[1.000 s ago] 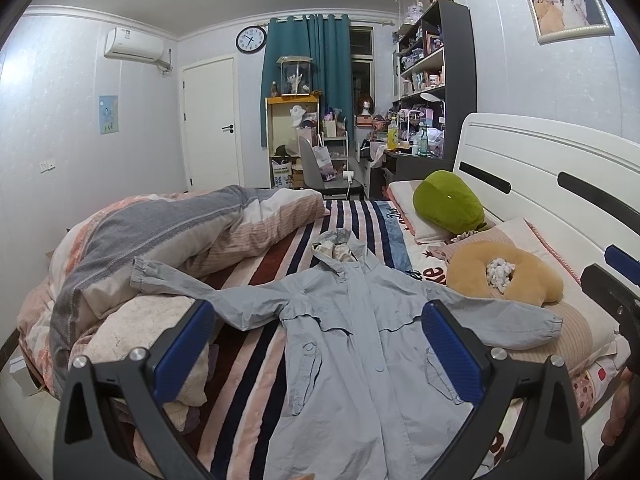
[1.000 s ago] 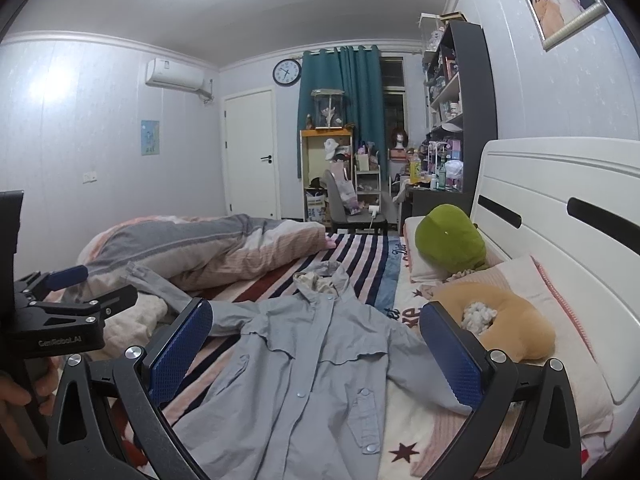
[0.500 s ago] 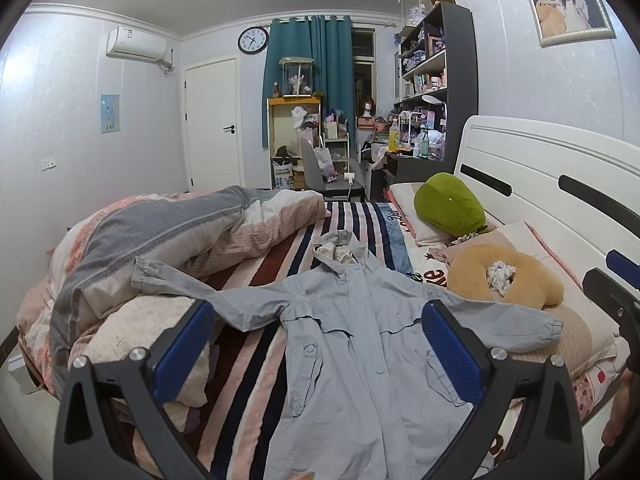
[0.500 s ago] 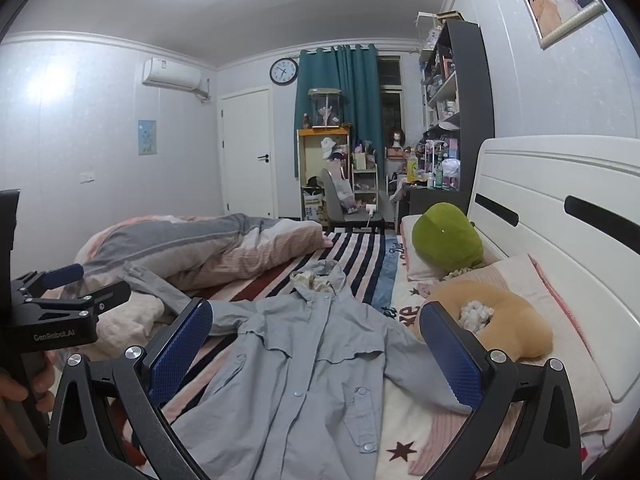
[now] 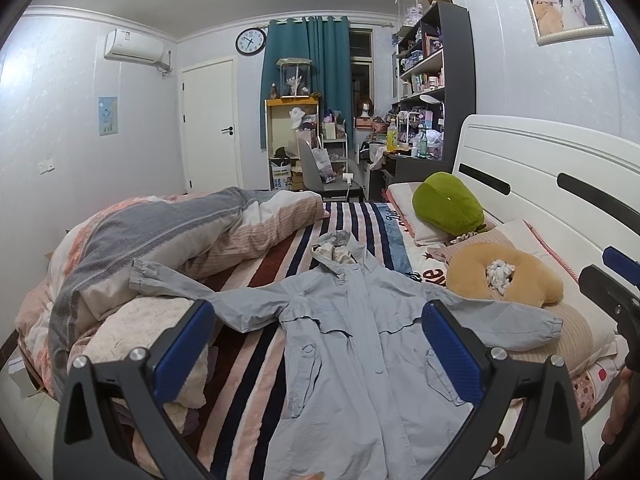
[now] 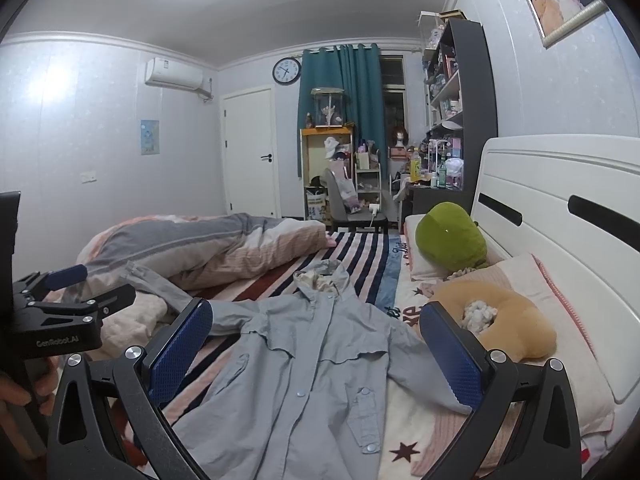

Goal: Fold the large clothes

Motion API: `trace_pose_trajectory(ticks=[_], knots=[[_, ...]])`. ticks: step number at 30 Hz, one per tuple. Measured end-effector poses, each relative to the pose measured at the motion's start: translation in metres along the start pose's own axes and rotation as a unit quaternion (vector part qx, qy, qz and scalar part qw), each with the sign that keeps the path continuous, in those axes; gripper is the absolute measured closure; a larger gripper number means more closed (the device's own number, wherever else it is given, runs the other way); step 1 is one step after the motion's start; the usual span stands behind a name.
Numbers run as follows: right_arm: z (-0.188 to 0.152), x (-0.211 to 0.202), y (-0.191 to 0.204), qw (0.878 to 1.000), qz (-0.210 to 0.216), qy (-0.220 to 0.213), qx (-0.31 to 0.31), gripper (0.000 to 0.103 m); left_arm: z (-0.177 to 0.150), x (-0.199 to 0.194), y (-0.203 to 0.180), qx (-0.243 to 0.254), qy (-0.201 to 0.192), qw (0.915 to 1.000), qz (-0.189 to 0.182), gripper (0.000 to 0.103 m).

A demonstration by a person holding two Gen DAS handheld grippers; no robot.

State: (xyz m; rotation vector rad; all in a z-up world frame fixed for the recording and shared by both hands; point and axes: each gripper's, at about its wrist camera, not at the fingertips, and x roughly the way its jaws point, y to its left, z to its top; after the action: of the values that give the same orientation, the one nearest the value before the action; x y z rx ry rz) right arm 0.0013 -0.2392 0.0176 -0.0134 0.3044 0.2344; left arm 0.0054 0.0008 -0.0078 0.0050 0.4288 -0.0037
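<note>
A light blue-grey hooded coat (image 5: 352, 344) (image 6: 312, 364) lies face up and spread flat on the striped bed, hood toward the far end. One sleeve reaches left onto the duvet; the other sleeve (image 5: 516, 320) stretches right over a pillow. My left gripper (image 5: 316, 336) hovers open above the coat's chest, nothing between its blue pads (image 5: 184, 344). My right gripper (image 6: 316, 340) is open too, held over the coat's right half. The left gripper (image 6: 76, 292) shows at the left edge of the right wrist view.
A bunched pink and grey duvet (image 5: 168, 236) fills the bed's left side. A green plush (image 5: 448, 208) and a tan neck pillow (image 5: 504, 276) lie by the white headboard (image 5: 560, 184). A desk, chair and shelves stand beyond the bed.
Both views have shifted slightly, with the right wrist view drifting a little to the right. The coat lies as before and both grippers stay open.
</note>
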Motion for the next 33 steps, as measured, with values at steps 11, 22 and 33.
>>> trace_pose_trajectory(ticks=[11, 22, 33], knots=[[0.002, 0.004, -0.003, 1.000, 0.014, 0.006, 0.005, 0.000, -0.002, 0.003, 0.002, 0.004, -0.003, 1.0000, -0.003, 0.001], [-0.023, 0.033, -0.051, 1.000, -0.007, -0.006, 0.028, 0.000, -0.008, 0.033, -0.004, 0.022, 0.006, 0.9993, -0.029, 0.001], [-0.118, 0.125, -0.149, 0.996, -0.048, 0.073, 0.018, 0.000, -0.029, 0.100, -0.002, 0.027, 0.046, 0.9946, -0.089, 0.001]])
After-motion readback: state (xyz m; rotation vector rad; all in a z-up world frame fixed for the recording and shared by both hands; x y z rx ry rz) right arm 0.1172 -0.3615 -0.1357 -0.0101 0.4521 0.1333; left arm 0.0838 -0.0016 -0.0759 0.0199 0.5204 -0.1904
